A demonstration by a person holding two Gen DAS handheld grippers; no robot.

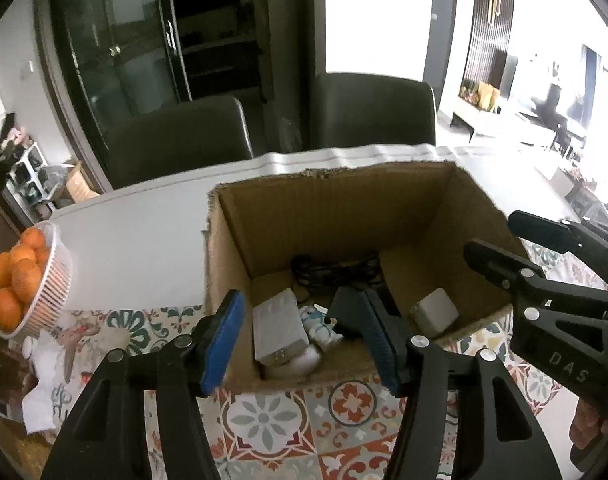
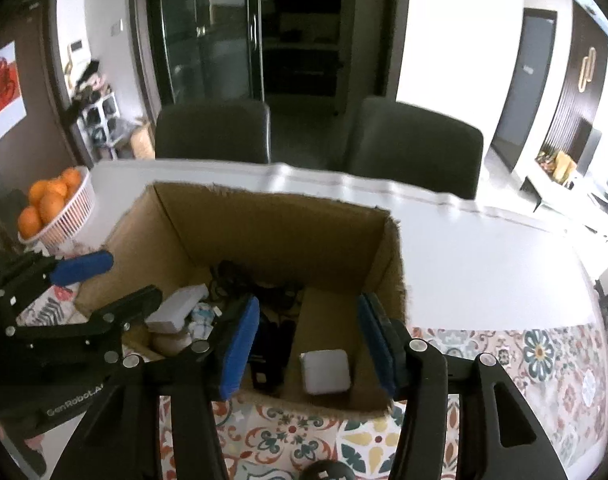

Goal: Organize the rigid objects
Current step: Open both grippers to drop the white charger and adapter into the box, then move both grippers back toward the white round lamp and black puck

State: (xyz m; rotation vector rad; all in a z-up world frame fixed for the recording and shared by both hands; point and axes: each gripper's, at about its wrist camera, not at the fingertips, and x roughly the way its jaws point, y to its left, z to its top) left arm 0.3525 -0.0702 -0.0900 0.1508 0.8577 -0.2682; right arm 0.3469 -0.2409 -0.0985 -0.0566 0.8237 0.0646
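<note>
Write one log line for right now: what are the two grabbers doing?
left gripper: open, empty, over cardboard box | right gripper: open, empty, over box | white adapter: inside box

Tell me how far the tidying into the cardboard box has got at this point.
Done: the open brown cardboard box already holds a white square adapter, a grey rectangular block, a small white-and-blue figurine and tangled black cables. In hand: nothing; the left tool and right tool are both open and empty above the box. Left: no loose rigid items show on the patterned tablecloth.
</note>
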